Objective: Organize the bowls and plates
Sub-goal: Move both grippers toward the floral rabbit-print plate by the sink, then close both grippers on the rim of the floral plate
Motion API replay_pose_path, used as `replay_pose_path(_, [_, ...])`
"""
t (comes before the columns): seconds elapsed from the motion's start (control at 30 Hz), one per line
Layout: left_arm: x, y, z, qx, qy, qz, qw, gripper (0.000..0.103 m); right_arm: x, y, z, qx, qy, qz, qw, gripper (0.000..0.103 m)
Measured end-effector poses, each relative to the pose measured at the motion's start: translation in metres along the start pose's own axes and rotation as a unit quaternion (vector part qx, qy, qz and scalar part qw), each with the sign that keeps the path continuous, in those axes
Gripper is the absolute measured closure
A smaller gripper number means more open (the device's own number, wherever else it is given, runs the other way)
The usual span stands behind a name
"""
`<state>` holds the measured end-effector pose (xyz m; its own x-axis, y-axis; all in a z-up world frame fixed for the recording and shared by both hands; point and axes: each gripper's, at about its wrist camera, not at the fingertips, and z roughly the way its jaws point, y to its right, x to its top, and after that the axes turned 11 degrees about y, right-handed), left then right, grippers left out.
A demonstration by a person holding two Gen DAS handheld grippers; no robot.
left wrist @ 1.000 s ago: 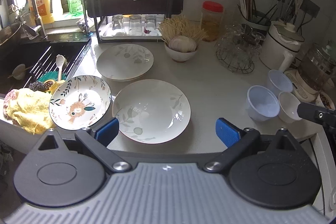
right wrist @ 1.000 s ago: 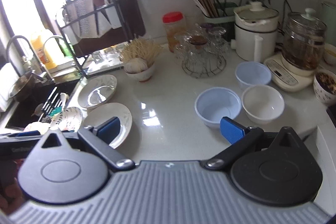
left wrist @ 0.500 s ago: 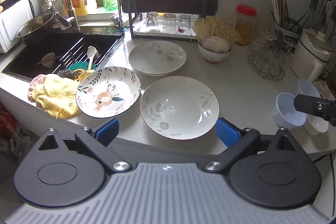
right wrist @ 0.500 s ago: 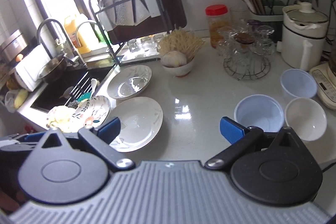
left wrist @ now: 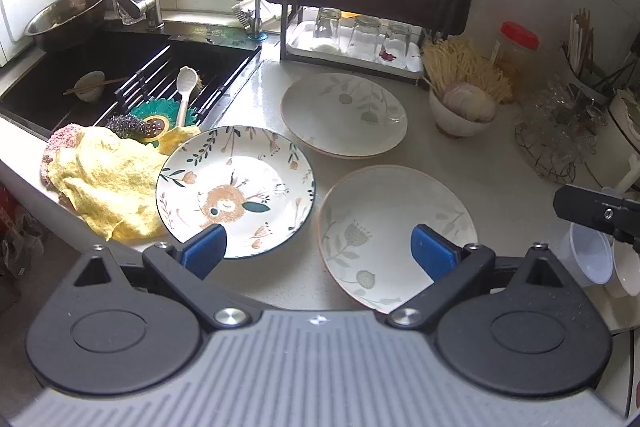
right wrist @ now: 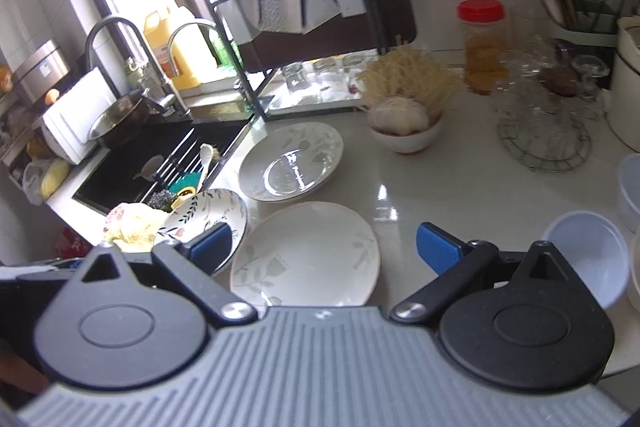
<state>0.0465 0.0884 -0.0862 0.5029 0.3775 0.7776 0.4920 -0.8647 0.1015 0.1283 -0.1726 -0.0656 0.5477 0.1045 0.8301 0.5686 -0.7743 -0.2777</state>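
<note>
The left hand-held gripper [left wrist: 316,249] hovers over the near edge of the bench [left wrist: 472,155], its blue pads spread wide with nothing between them. Just ahead of it sit the flowered plate [left wrist: 236,187], which partly overlaps a yellow cloth [left wrist: 108,183] by the sink [left wrist: 52,87], and a pale leaf-print plate [left wrist: 396,231] to its right. Behind those two lies a third plate [left wrist: 344,115], near the dish rack [left wrist: 360,7]. The right hand-held gripper [right wrist: 324,247] is likewise wide and empty, above the same pale plate [right wrist: 308,255]. To its right stands a blue bowl [right wrist: 588,259], with more bowls cut off at the frame edge. A bowl of garlic [right wrist: 404,127] sits further back.
</note>
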Motion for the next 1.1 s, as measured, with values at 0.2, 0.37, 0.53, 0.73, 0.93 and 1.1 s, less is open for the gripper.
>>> replay_pose_path(0.2, [0.012,-0.044,0.032,0.002,-0.002,-0.005,1.0000,0.003,0.001,-0.031,0.048,0.006,-0.029,-0.024,0.999,0.007])
replay_pose_path(0.37, [0.015,-0.075,0.059,0.006,-0.016,-0.011,0.9998,0.004,-0.001,-0.055,0.086,0.012,-0.060,-0.046,0.997,0.018])
replay_pose_path(0.53, [0.016,-0.099,0.078,0.002,-0.021,-0.031,0.9993,0.004,-0.006,-0.067,0.120,0.022,-0.097,-0.048,0.994,0.028])
replay_pose_path(0.73, [0.010,-0.125,0.103,0.007,-0.034,-0.060,0.9976,0.009,-0.006,-0.074,0.157,0.011,-0.136,-0.037,0.990,0.061])
replay_pose_path(0.93, [0.008,-0.150,0.125,0.006,-0.049,-0.091,0.9946,0.020,-0.004,-0.089,0.182,0.024,-0.149,-0.049,0.987,0.062])
replay_pose_path(1.1, [0.006,-0.169,0.138,0.010,-0.059,-0.098,0.9934,0.030,-0.009,-0.101,0.204,0.027,-0.162,-0.056,0.985,0.062])
